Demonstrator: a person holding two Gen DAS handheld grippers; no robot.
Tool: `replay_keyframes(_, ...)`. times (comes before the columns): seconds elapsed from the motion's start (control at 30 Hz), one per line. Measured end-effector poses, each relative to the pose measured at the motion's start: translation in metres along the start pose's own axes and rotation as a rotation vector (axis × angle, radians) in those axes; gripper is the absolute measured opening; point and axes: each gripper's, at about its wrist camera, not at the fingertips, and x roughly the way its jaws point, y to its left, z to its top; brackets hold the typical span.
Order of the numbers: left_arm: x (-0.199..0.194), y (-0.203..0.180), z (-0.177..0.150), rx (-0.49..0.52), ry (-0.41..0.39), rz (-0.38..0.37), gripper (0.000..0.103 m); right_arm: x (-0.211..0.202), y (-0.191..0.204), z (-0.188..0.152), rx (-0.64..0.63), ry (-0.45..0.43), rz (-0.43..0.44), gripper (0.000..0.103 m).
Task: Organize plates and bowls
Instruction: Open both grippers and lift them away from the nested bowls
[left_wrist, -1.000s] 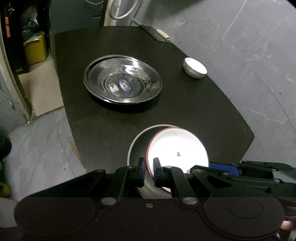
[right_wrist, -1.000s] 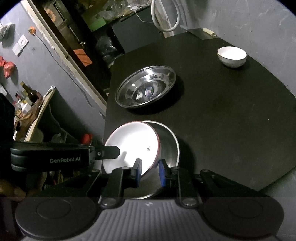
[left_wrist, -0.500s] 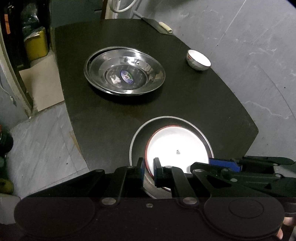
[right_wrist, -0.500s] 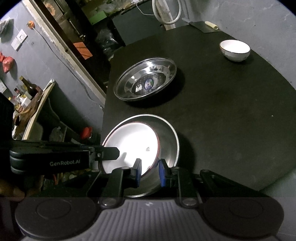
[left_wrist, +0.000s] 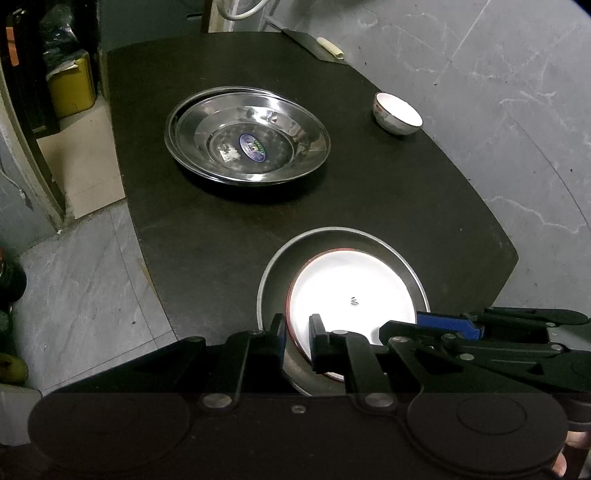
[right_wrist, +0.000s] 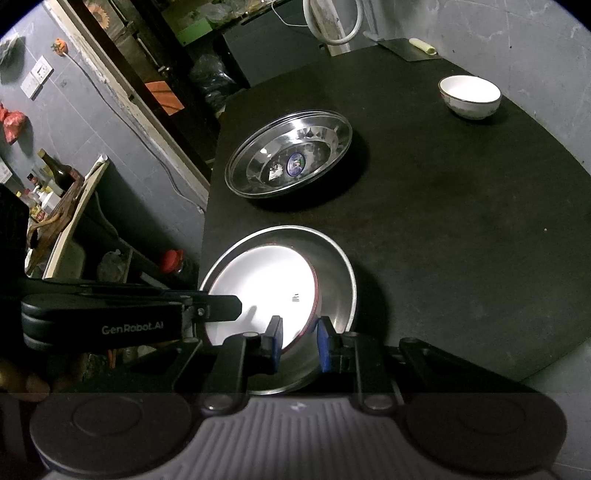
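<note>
A white plate (left_wrist: 351, 295) with a red rim lies inside a steel pan (left_wrist: 275, 280) at the near edge of the dark counter (left_wrist: 388, 192). The plate sits off-centre in the pan, toward the pan's near side. The left tool (left_wrist: 297, 336) has the plate's near rim between its blue-padded fingers (left_wrist: 280, 334), and its jaws are opening; a narrow gap shows beside the rim, so the pads no longer press on it. The right tool (right_wrist: 298, 341) straddles the plate's rim (right_wrist: 314, 295) at the plate's other side, with one finger over the white face and the other over the pan's bare floor; its jaws stand a little apart, and whether the pads press on the rim I cannot tell. In the right wrist view the left tool reaches in from the left edge, its tip over the plate. Toward the middle of the counter, well apart from the pan, sits a stack of steel bowls (left_wrist: 247, 140) with a round sticker (left_wrist: 253, 147) in the top one. A small white bowl (left_wrist: 397, 112) stands alone near the counter's far right edge. At the far corner lies a cleaver (left_wrist: 317, 46) with a pale handle.
</note>
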Motion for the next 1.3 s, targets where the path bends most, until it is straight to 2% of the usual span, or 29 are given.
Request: replay_keyframes(1.3,0.0018,-0.0033,-0.0009,-0.010,0.007,0.018,0.017,-0.0012,0.0043,0.0015,-0.071,-0.006,-0.023,0.028)
